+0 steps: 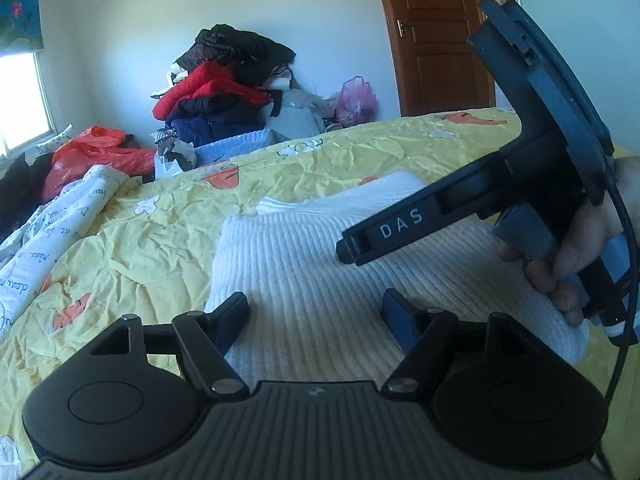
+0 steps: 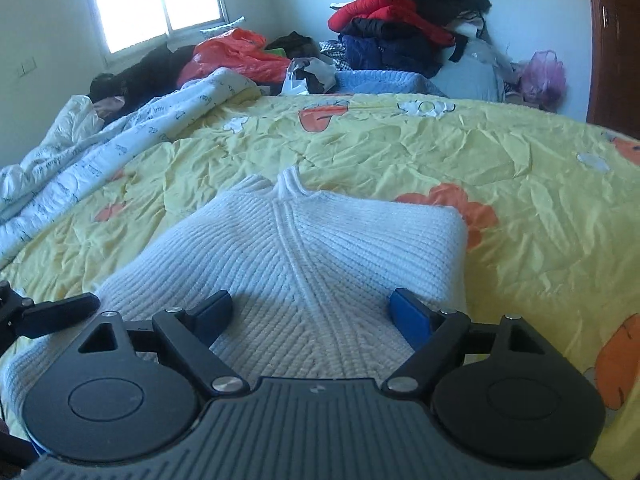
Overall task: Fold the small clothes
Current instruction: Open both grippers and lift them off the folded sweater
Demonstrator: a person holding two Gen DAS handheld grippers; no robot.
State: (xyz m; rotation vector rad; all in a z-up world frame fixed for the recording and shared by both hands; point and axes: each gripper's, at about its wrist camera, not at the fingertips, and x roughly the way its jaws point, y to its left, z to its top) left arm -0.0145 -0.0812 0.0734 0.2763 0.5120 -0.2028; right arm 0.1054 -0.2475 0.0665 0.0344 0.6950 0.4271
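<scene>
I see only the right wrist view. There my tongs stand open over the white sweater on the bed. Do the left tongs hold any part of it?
Observer: No. The left tongs are open over the white sweater, and no cloth is pinched between them.
Operator: Does the fold look even from that side?
Observer: Not fully. A lower layer shows past the far edge of the top layer.
Operator: Where is the hand that carries my tool?
Observer: The hand that holds the right tongs is over the sweater's right corner. I cannot tell if its fingers touch the knit.
</scene>
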